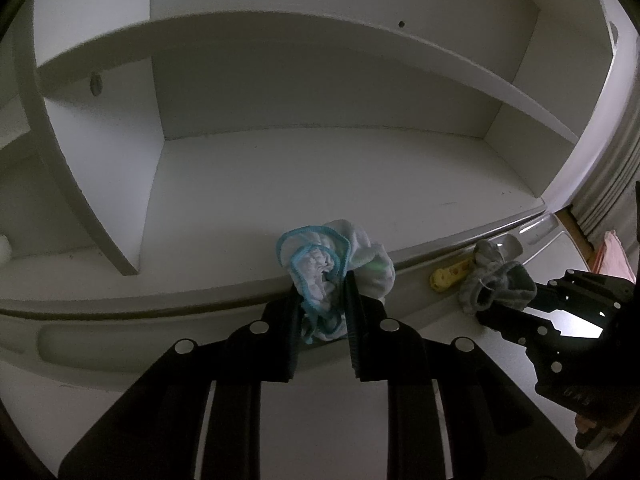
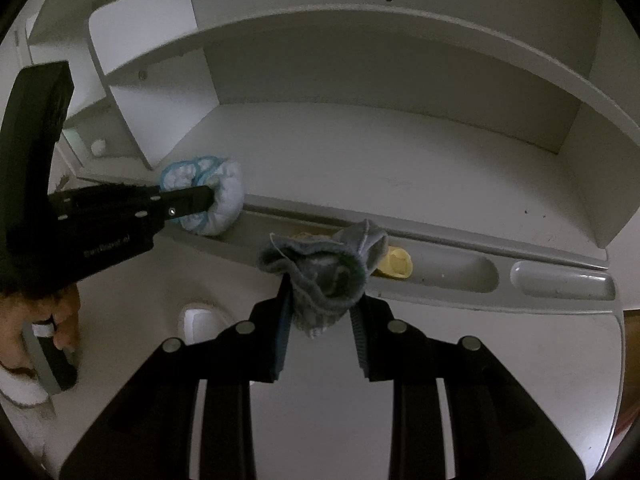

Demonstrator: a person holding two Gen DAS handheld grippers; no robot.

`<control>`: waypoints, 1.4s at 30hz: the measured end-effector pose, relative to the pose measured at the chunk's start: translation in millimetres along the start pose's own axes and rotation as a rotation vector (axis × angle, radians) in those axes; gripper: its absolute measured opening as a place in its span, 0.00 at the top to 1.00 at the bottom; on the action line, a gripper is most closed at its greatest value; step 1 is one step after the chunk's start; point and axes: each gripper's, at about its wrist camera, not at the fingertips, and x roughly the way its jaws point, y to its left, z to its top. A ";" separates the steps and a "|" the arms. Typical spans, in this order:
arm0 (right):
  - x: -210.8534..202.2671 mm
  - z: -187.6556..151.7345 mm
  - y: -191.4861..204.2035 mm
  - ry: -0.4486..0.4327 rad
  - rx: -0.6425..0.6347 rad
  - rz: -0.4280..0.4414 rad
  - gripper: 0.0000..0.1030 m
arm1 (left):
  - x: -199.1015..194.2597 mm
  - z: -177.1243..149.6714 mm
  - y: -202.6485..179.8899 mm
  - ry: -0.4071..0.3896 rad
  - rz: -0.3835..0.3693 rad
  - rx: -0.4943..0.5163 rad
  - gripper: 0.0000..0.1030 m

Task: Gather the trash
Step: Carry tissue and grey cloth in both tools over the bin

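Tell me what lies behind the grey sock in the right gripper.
Behind the grey sock a yellow plastic item lies in the desk's groove; the sock covers its left part.

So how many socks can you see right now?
2: a white sock with blue trim in the left gripper, a grey sock in the right gripper. Others may be hidden.

The left black two-finger gripper reaches forward, its ribbed fingers clamped on a crumpled white cloth with blue trim; the right black two-finger gripper lies level beside it, pinching a bunched grey sock; a bare hand grips the left handle.
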 end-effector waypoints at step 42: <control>-207.2 -619.8 -264.7 0.362 0.974 -0.107 0.73 | 28.0 -422.4 -484.8 0.723 -0.465 0.678 0.83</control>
